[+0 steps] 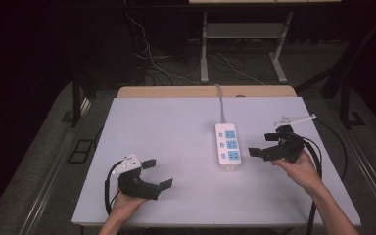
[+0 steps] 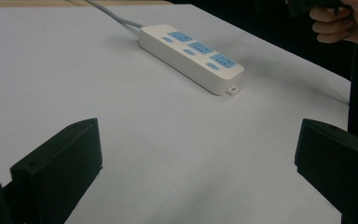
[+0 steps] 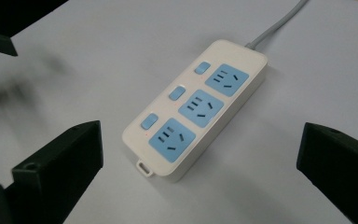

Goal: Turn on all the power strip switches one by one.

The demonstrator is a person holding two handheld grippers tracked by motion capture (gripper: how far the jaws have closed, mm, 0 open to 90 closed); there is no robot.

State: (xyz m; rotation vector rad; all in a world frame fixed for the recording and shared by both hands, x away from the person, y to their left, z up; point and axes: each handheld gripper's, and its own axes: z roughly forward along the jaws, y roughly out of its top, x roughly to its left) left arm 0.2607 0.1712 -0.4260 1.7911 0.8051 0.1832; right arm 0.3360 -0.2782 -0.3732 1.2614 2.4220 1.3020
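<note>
A white power strip [image 1: 227, 146] with three blue sockets and three blue switches lies on the pale table [image 1: 166, 127], right of centre, its grey cord [image 1: 221, 105] running off the far edge. My right gripper [image 1: 263, 145] hovers just right of the strip, open, with nothing between its jaws. In the right gripper view the strip [image 3: 196, 109] lies ahead, past the gap of the open gripper [image 3: 200, 158]. My left gripper [image 1: 157, 173] rests open near the front left. From there the strip [image 2: 191, 53] is farther off, beyond the open left gripper [image 2: 198, 158].
The person's right hand [image 2: 340, 23] shows at the top right of the left gripper view. Behind the table are a wooden desk edge [image 1: 205, 91], metal desk legs [image 1: 204, 49] and loose floor cables [image 1: 152, 63]. The board's edges drop to dark floor on both sides.
</note>
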